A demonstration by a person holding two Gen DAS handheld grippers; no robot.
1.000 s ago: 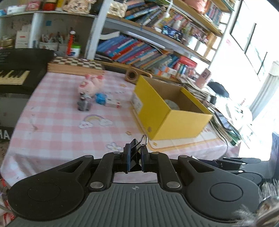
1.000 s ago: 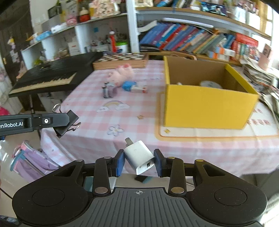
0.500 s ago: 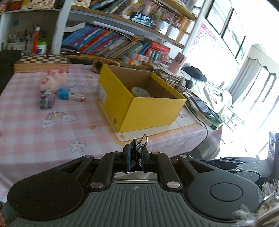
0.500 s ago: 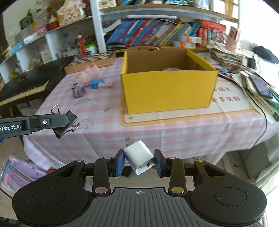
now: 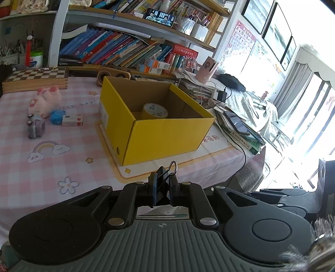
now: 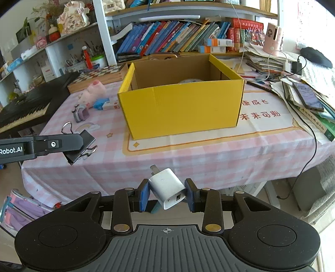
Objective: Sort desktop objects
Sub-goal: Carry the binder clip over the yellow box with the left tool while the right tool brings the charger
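Left wrist view: left gripper point(image 5: 162, 191) squeezed tight on the black binder clip point(image 5: 162, 177), with the yellow box point(image 5: 155, 123) now much closer ahead of the jaws than a second ago, tape roll point(image 5: 155, 110) inside. Right wrist view: right gripper point(image 6: 166, 194) clamped on the white charger plug point(image 6: 167, 188), box now straight ahead and bigger, toys point(image 6: 92, 98) ahead to the left. Looks like time to drop both things in.

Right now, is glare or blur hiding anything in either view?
Left wrist view: windows at right blown out white; yellow box and tape roll inside stay sharp. Right wrist view: evenly lit, white charger crisp, fisheye bending the shelves.
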